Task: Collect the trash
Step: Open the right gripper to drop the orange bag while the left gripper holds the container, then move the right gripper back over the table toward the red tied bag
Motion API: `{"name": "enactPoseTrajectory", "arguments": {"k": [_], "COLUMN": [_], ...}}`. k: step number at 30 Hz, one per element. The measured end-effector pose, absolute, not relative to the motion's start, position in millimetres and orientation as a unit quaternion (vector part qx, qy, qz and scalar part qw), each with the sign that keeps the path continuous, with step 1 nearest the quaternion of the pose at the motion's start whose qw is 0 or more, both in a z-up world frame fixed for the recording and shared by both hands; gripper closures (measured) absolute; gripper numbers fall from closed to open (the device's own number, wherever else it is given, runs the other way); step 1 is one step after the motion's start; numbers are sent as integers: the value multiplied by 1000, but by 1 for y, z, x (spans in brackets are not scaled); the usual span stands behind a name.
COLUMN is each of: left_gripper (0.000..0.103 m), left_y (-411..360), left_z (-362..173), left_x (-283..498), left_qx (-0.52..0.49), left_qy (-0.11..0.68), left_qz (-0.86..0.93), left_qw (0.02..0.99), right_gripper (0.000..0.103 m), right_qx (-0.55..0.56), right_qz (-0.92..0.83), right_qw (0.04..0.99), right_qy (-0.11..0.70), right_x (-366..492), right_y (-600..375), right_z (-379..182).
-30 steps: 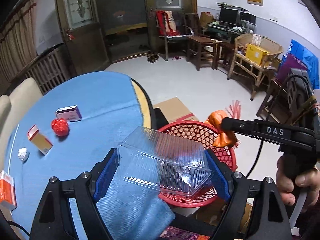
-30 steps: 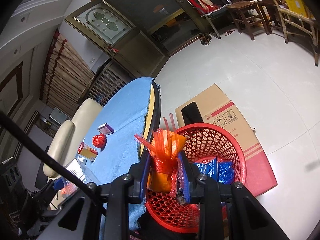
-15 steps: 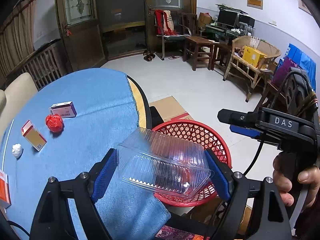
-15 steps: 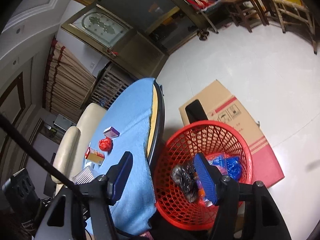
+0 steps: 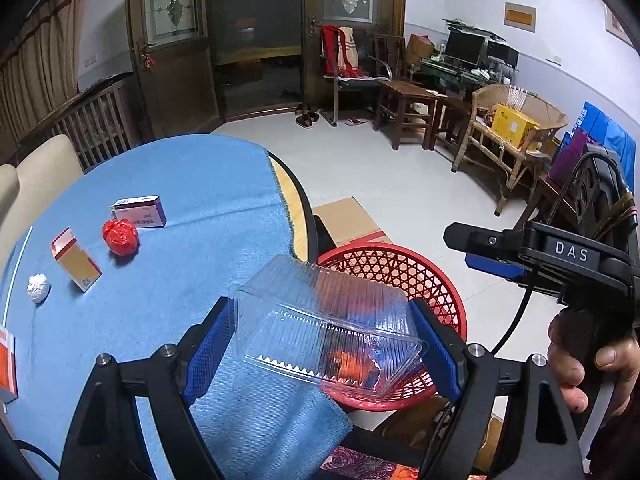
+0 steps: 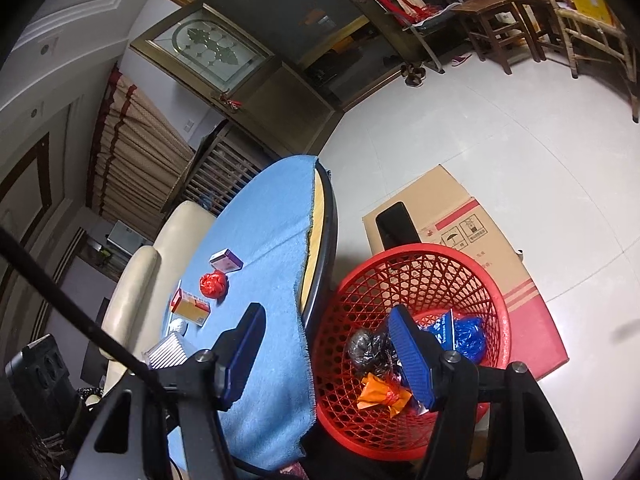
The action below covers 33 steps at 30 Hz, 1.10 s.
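Note:
My left gripper [image 5: 320, 348] is shut on a clear ribbed plastic clamshell box [image 5: 324, 320], held over the table's near edge beside the red mesh basket [image 5: 444, 292]. My right gripper [image 6: 324, 352] is open and empty above the basket's [image 6: 408, 256] left rim; it also shows in the left wrist view [image 5: 492, 252]. The basket holds an orange wrapper [image 6: 380, 394], a black bag [image 6: 366, 350] and blue wrappers [image 6: 464, 330]. On the blue cloth lie a red crumpled ball [image 5: 120, 237], a purple-white box [image 5: 138, 211], an orange box [image 5: 76, 264] and a white paper wad [image 5: 38, 288].
The round table [image 5: 298, 208] has a blue cloth [image 5: 192, 200] with its edge by the basket. A flat cardboard box [image 6: 452, 224] lies on the floor behind the basket. Cream chairs [image 6: 136, 292] stand at the table's far side. Wooden furniture [image 5: 408, 108] lines the room's back.
My right gripper opened and let go of the orange wrapper, which now lies in the basket. My left gripper with the clamshell box has shifted slightly toward the basket.

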<state>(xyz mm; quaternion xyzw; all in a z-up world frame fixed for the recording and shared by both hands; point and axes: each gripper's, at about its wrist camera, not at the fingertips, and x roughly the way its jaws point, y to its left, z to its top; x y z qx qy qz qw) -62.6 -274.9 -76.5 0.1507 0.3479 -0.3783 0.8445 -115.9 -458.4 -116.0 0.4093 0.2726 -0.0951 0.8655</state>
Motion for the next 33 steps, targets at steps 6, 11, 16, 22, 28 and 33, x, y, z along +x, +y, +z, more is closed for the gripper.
{"name": "enactPoseTrajectory", "arguments": {"k": [6,11,16,22,28,33], "left_gripper": [17,16,16,16,16,16], "left_y": [-266,-259,-249,-231,-206,-169], "left_z": [-74,-74,-74,-76,-84,-95], "left_x": [-63,-61,-56,-45,-26,1], "left_qx": [140,135,124,106,83,54], "left_qy": [346,343,344,345,357,374], "left_qz": [-374,-371,-366,-353,-328,-287], "left_qw": [849,852,856,863,871,880], "right_gripper": [35,35,35,35,35,35], "right_qx": [401,390,378,366,352,341], "right_qz": [-91,-87,-83,-78,-71,-62], "right_qw": [867,870,873,874,871,868], "right_qy": [281,288,298,312,335,355], "right_x": [-110,-103,-96,-85,-68,-48], "right_y": [-448,-439,-428,-415,-399,-384], "right_z": [-114,-113,-111,-113,-119,-127]}}
